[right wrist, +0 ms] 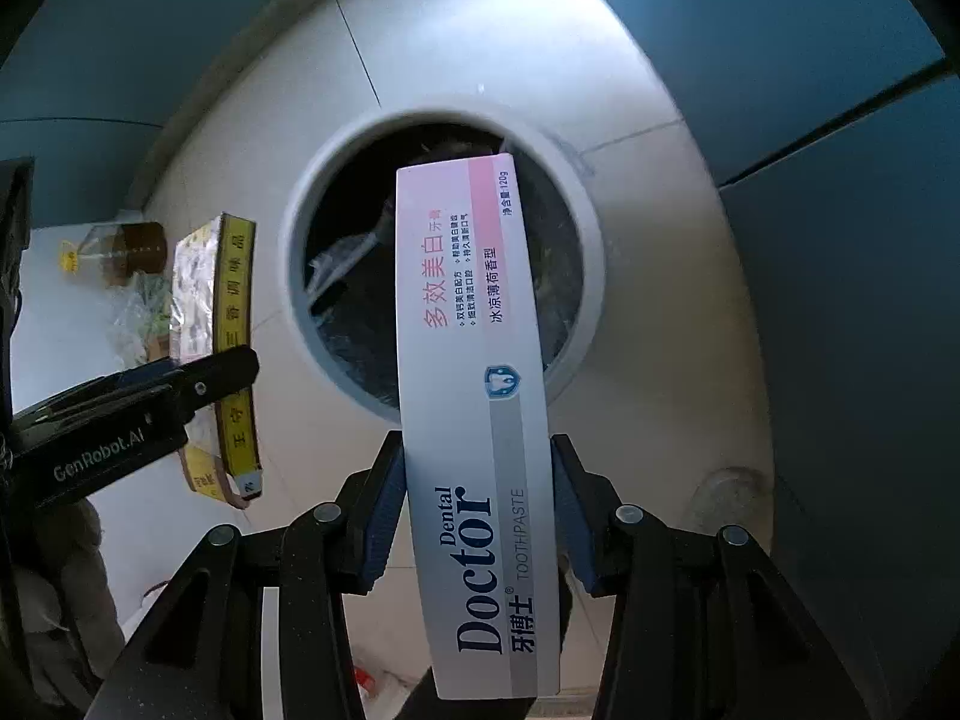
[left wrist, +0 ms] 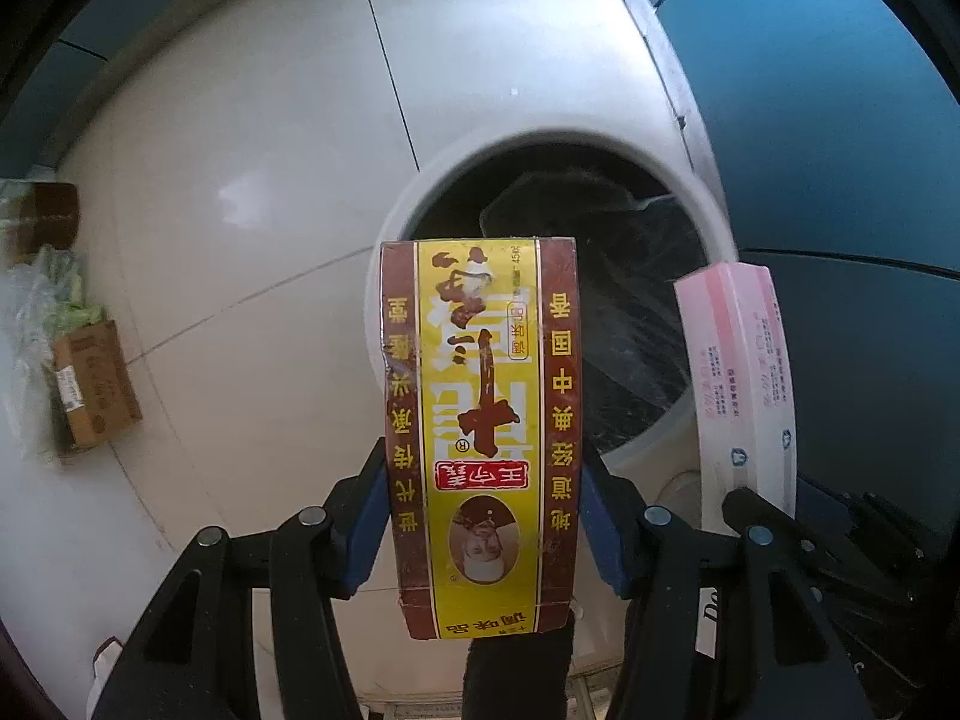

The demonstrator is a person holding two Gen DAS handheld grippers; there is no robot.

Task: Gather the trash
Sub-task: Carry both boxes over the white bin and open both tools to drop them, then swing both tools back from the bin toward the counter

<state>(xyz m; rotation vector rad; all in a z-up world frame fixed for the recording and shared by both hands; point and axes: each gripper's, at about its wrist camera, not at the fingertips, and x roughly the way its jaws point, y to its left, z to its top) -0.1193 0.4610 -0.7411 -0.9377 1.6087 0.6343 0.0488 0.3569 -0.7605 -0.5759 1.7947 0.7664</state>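
My left gripper (left wrist: 483,516) is shut on a yellow and brown seasoning box (left wrist: 480,420) and holds it above the near rim of a white round trash bin (left wrist: 414,210) lined with a black bag. My right gripper (right wrist: 477,516) is shut on a white and pink toothpaste box (right wrist: 474,420), whose far end reaches over the bin's opening (right wrist: 354,276). The toothpaste box also shows at the right of the left wrist view (left wrist: 744,384). The seasoning box and left gripper show at the left of the right wrist view (right wrist: 234,348).
A small cardboard box (left wrist: 93,384), crumpled clear plastic (left wrist: 36,300) and a brown item (left wrist: 48,210) lie on a white surface at the left. A brown-capped bottle (right wrist: 129,249) lies there too. White floor tiles surround the bin; blue walls stand behind and to the right.
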